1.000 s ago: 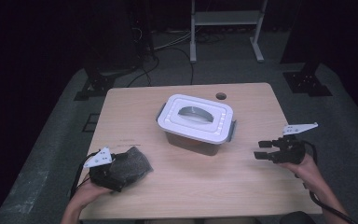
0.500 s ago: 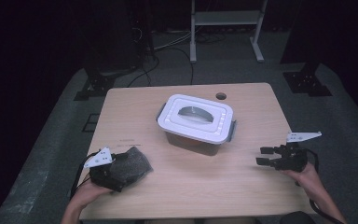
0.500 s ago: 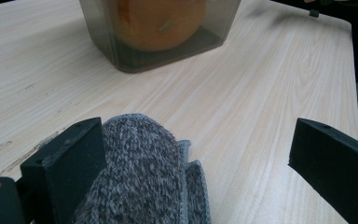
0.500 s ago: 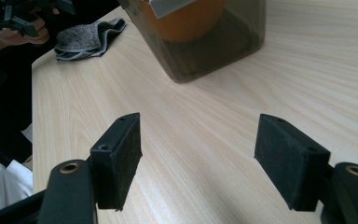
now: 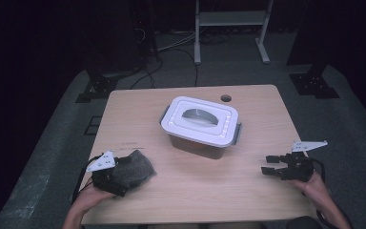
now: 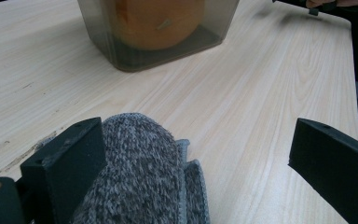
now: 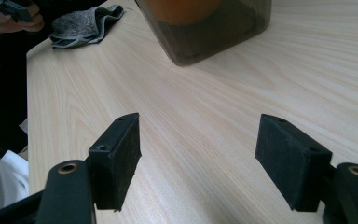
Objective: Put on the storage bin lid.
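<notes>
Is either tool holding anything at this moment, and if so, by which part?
Nothing is held. The left tool stands open over the folded grey knitted cloth, one pad beside it, the other apart. The right tool is open over bare wooden table.

The orange thing (image 6: 154,21) inside the lidded box (image 5: 201,125) is cut off, unidentifiable.

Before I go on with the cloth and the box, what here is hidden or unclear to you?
- Orange thing in the box: cut off by the top edge in both gripper views, covered by the lid in the high view.
- Cloth: its near part is cut off by the bottom edge in the left gripper view, and the left tool covers part in the high view.
</notes>
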Demonstrator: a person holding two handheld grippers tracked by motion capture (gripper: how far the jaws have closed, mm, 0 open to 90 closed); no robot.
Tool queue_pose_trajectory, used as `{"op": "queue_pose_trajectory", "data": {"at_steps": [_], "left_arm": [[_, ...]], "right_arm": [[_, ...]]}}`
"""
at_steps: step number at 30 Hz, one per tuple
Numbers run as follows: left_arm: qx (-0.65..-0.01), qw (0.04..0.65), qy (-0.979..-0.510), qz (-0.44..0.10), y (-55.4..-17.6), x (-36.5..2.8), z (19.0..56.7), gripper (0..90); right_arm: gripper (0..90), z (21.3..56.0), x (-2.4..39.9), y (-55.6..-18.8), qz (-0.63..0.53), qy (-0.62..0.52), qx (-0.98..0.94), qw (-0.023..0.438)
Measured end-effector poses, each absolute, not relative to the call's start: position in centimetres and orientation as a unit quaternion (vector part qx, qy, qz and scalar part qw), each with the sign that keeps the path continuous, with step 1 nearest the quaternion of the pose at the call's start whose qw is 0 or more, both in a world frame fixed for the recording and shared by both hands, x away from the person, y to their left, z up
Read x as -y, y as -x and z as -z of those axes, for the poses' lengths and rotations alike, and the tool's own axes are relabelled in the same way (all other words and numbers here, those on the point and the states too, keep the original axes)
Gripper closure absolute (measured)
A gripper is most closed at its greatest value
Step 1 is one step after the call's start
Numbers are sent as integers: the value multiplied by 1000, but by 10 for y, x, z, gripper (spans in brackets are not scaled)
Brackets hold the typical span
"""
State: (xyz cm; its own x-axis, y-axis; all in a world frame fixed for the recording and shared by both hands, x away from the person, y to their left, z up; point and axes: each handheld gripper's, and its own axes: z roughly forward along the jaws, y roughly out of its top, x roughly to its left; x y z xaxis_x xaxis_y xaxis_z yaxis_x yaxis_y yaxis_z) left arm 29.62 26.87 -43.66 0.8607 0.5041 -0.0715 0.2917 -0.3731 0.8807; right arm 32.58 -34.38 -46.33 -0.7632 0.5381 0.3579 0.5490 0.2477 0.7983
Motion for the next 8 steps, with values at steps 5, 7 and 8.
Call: {"op": "queue_pose_trajectory", "data": {"at_steps": [5, 7, 8], "left_arm": [[-244, 504, -822, -106, -296, -270, 437, 28], [-244, 504, -822, -106, -296, -270, 437, 28], [-244, 504, -822, -106, -296, -270, 437, 28]], "right_arm": [[289, 466, 344, -324, 513, 346, 785, 10], [288, 467, 344, -324, 515, 346, 784, 9], [288, 467, 344, -324, 516, 347, 783, 10]]}}
